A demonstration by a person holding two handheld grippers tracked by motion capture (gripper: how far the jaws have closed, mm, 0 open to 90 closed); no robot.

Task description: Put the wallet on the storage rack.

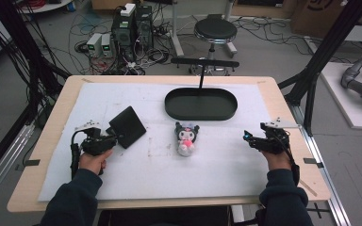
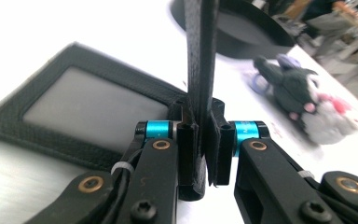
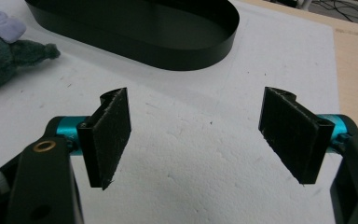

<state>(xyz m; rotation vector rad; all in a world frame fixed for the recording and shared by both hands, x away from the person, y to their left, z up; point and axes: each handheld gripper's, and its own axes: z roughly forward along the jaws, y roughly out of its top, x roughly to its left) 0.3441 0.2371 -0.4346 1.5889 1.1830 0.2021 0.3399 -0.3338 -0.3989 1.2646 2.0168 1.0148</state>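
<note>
— Tongs on the left side, what do they do?
— The left tongs (image 2: 204,154) pinch the edge of a black card holder (image 1: 127,126). One flap stands up between the jaws. The other flap lies flat on the white mat (image 1: 160,165).
— And the right tongs (image 3: 205,140)?
— They are spread wide and hold nothing. They sit low over the mat near the right edge of the desk (image 1: 52,122).
— Where is the plush toy (image 1: 186,138)?
— In the middle of the mat, just in front of the black oval tray (image 1: 201,104).
</note>
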